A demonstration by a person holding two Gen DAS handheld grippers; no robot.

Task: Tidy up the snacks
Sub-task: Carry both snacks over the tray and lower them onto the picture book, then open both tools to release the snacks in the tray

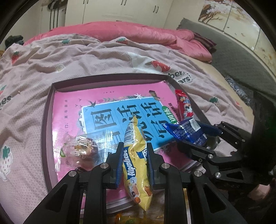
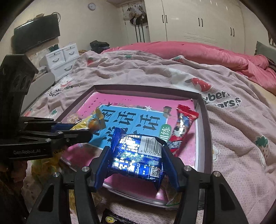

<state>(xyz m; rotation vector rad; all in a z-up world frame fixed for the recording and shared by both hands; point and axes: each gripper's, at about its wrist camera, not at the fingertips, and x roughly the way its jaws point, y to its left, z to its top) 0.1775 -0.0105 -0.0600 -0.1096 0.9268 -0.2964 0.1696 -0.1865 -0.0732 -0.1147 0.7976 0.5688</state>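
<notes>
Bedding, a pink strawberry-print blanket [image 1: 86, 65], carries a shallow tray [image 1: 45, 110] lined with a pink and blue book [image 1: 107, 110]. Above the tray, the left hand-held gripper [image 1: 134, 153] is clamped on a yellow Alpenliebe packet [image 1: 136, 165], and the right hand-held gripper [image 2: 136, 153] is clamped on a blue snack packet [image 2: 138, 155]. A red wrapper [image 2: 181, 127] lies by the tray's right wall; a clear-wrapped candy [image 1: 82, 148] lies at its left.

A home bedroom: a bed spread with a strawberry-print blanket [image 2: 138, 72] and a rumpled pink duvet [image 2: 198, 51], white wardrobe doors [image 2: 198, 20] behind, a wall-mounted TV [image 2: 37, 32], white storage drawers [image 2: 60, 58], a wall clock [image 2: 91, 6], and what may be clothes hanging from hooks [image 2: 137, 16].
</notes>
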